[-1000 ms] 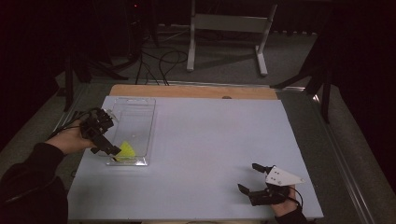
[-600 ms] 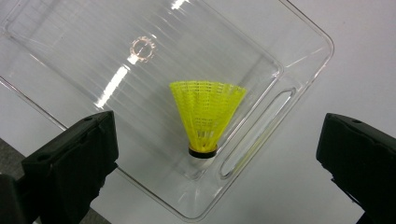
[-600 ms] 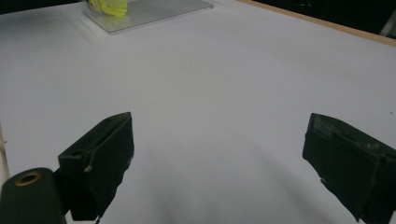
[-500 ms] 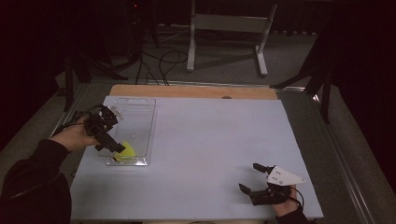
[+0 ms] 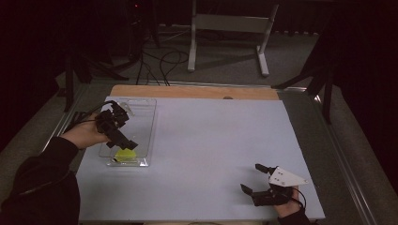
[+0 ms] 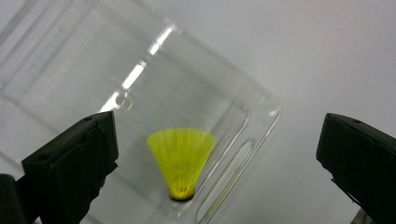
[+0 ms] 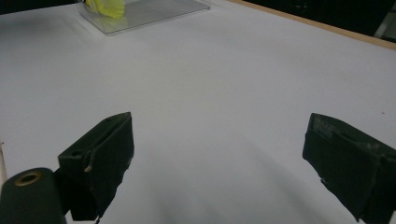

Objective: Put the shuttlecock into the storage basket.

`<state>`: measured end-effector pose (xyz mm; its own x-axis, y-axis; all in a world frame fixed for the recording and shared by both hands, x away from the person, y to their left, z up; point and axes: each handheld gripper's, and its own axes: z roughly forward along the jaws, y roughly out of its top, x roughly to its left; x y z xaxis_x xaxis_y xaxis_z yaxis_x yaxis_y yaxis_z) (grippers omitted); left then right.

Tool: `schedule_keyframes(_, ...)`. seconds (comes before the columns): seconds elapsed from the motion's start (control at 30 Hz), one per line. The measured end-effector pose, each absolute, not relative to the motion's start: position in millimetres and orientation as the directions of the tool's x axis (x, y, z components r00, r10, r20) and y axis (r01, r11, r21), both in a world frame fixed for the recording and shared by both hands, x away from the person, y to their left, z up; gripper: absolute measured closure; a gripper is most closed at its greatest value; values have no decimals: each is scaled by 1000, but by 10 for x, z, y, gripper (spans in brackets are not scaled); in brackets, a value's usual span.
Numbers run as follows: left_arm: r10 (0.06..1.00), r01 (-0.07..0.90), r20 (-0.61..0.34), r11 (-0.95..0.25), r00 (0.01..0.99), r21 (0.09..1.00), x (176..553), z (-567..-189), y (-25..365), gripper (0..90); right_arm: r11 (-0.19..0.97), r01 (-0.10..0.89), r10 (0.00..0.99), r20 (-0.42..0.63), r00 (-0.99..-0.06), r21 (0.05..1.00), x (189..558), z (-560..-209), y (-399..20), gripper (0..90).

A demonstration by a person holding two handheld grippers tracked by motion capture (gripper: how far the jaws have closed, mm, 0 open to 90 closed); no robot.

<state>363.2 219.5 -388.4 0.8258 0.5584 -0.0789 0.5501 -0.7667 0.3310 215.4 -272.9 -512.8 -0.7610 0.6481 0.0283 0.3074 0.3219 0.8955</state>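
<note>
Since a second ago the left gripper (image 5: 126, 143) has shifted slightly toward the near end of the clear plastic tray (image 5: 148, 119), closing on the yellow shuttlecock (image 5: 125, 154), while the right gripper (image 5: 256, 178) has stayed put.

That shuttlecock (image 6: 181, 158) lies inside the tray (image 6: 261, 121), at its near end, which on the table (image 5: 211, 140) sits around nine o'clock. In the left gripper view it shows with its open skirt toward twelve o'clock and its dark cork base toward six, close to a rounded tray corner. It rests free; nothing touches it.

Hanging over it, the left gripper (image 6: 215, 158) has its jaws spread wide, one at nine o'clock and one at three in its own view, and the shuttlecock falls between them but nearer the nine o'clock jaw. Whether the tips are already below the tray's rim, I cannot tell.

Well apart, at about five o'clock on the table, the right gripper (image 7: 219, 163) rests low near the front edge, jaws wide apart and holding nothing, pointed across the bare white surface toward the tray (image 7: 154, 11) far off.

As I judge it, the work is picking the shuttlecock out of the tray, and it is early: the approach is nearly done, but the closing, the lift and any placing are all left. Centring the jaws on the skirt or cork seems the next need
</note>
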Motion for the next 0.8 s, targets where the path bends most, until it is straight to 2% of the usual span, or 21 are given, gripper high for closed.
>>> schedule_keyframes(0.8,433,428,-87,-801,897,419,3587,-3836,1469,0,331,306,645,22,-764,892,2159,-5127,-2721,90)
